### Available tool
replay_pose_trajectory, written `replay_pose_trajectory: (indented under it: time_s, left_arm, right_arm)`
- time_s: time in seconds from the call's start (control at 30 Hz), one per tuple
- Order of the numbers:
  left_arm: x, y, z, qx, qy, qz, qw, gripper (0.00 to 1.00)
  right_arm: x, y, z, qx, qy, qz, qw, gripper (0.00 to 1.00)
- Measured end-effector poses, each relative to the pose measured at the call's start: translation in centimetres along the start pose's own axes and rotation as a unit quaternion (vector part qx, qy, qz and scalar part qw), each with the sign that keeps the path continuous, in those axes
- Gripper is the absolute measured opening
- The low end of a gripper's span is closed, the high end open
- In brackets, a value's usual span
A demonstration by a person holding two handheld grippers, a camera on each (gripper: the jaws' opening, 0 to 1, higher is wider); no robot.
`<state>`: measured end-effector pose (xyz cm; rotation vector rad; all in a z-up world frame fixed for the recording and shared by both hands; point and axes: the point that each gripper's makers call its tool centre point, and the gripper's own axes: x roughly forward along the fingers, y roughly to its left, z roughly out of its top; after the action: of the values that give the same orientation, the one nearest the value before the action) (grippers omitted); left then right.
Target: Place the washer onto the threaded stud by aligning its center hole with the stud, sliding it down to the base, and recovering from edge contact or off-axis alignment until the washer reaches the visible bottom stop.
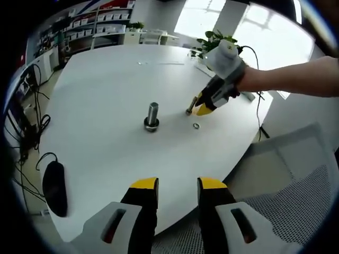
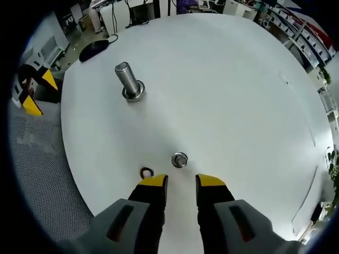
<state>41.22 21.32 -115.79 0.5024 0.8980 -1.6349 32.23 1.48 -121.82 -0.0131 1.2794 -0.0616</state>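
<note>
A threaded steel stud [image 1: 153, 112] stands upright in the middle of the white table [image 1: 106, 148], with a ring around its base [image 2: 133, 94]. In the right gripper view the stud [image 2: 125, 75] is far off to the upper left. A small washer [image 2: 146, 172] lies flat just ahead of my right gripper's left jaw, and a steel nut [image 2: 179, 160] lies beside it. My right gripper [image 2: 181, 182] is open, low over the table, with nothing between its jaws. In the left gripper view the right gripper [image 1: 198, 108] hovers near the washer [image 1: 196, 126]. My left gripper [image 1: 177, 185] is open and empty at the table's near edge.
A black mouse [image 1: 54, 188] with its cable lies at the table's left edge, also seen as the mouse [image 2: 94, 49]. A grey mesh chair [image 1: 288, 185] stands by the near right edge. A person's arm [image 1: 296, 76] reaches in from the right. Potted plants [image 1: 214, 39] sit at the far side.
</note>
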Motion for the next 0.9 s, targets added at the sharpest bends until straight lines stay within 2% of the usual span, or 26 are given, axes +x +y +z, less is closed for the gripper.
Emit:
replay_pose_trajectory:
  time_s: [0.2,0.37,0.5,0.67,0.77,0.9]
  left_arm:
    - [-0.1,-0.3,0.1,0.003,-0.001,0.000,1.0000,0.27]
    - [0.2,0.3,-0.2,0.006,0.000,0.001,1.0000,0.27]
    - [-0.1,-0.2,-0.1,0.008,0.001,0.000,1.0000,0.27]
    - [0.2,0.4,-0.2,0.006,-0.002,0.001,1.0000,0.27]
    - [-0.1,-0.2,-0.2,0.007,0.001,0.000,1.0000,0.27]
    - [0.0,0.0,-0.2,0.008,0.001,0.001,1.0000,0.27]
  right_arm:
    - [0.0,0.1,-1.0,0.002,0.000,0.002,1.0000,0.25]
    - [0.2,0.7,-1.5,-0.004,0.001,0.004,1.0000,0.27]
    - [0.5,1.5,-1.1,-0.011,-0.009,0.013,0.9998,0.27]
    - [0.7,2.6,-0.7,-0.033,-0.028,0.014,0.9990,0.26]
    - [1.0,3.1,-0.6,-0.036,-0.026,0.022,0.9988,0.26]
    - [1.5,3.4,-0.3,-0.042,-0.028,0.027,0.9984,0.26]
